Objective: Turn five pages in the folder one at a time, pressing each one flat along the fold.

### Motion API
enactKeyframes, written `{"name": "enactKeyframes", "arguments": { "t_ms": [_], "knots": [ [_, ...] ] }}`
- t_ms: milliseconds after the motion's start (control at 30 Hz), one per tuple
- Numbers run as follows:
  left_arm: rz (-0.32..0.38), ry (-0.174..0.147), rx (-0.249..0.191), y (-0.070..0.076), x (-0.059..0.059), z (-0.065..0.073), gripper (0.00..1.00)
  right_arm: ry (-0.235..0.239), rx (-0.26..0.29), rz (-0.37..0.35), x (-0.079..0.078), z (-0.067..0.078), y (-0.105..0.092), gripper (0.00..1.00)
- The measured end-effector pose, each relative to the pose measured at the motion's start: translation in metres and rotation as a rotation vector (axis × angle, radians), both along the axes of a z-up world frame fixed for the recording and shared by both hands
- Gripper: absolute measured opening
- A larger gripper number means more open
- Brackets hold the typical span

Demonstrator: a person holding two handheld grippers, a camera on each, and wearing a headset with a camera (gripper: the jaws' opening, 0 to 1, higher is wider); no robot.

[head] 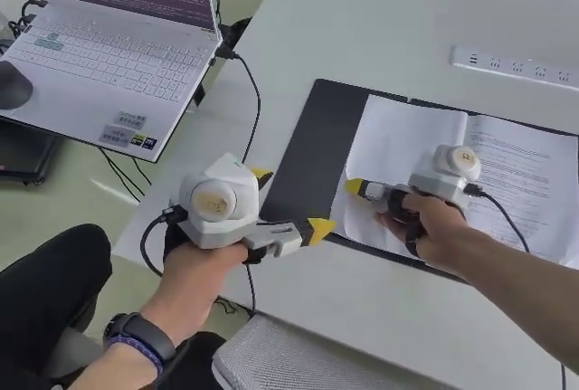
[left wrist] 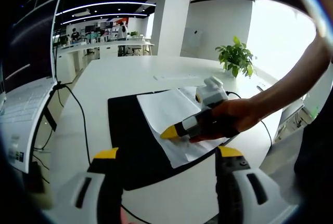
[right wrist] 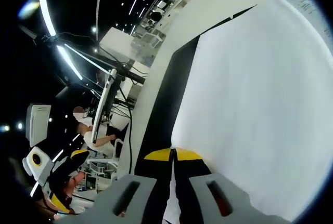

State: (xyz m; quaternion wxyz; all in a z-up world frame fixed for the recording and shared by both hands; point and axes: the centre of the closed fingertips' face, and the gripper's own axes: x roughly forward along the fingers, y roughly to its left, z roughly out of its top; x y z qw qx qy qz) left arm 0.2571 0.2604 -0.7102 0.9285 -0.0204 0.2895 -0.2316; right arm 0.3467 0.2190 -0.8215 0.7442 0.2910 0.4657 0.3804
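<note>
We find the folder (head: 308, 155) centre right on the table (head: 362, 10), laptop (head: 118, 37) upper left, power strip (head: 516, 66) upper right. The right gripper (head: 355, 188) sits at the page's (head: 398, 137) left edge, the left gripper (head: 289, 202) just left of it.

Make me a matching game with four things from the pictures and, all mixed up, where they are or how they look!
Things: 1 laptop; 2 power strip; 3 left claw; 4 right claw.
Clues: A shut, at the edge of the white page; B wide open; C far side of the table; D lid up, left of the black folder.
Pairs: 1-D, 2-C, 3-B, 4-A.
</note>
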Motion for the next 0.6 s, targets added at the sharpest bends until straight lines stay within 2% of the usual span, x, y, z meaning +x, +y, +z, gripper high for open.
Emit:
{"name": "enactKeyframes", "arguments": {
  "t_ms": [233,333,600],
  "knots": [
    [-0.018,0.011,0.006,-0.005,0.0,-0.002,0.73,-0.018,-0.005,0.013,0.0,0.0,0.001,0.0],
    [-0.024,0.017,0.01,-0.008,0.0,-0.004,0.73,-0.056,-0.007,0.035,-0.001,0.002,0.004,0.02],
    [-0.05,0.033,0.017,-0.016,0.003,-0.01,0.75,-0.058,0.011,0.044,-0.003,0.006,0.006,0.09]
  ]
}}
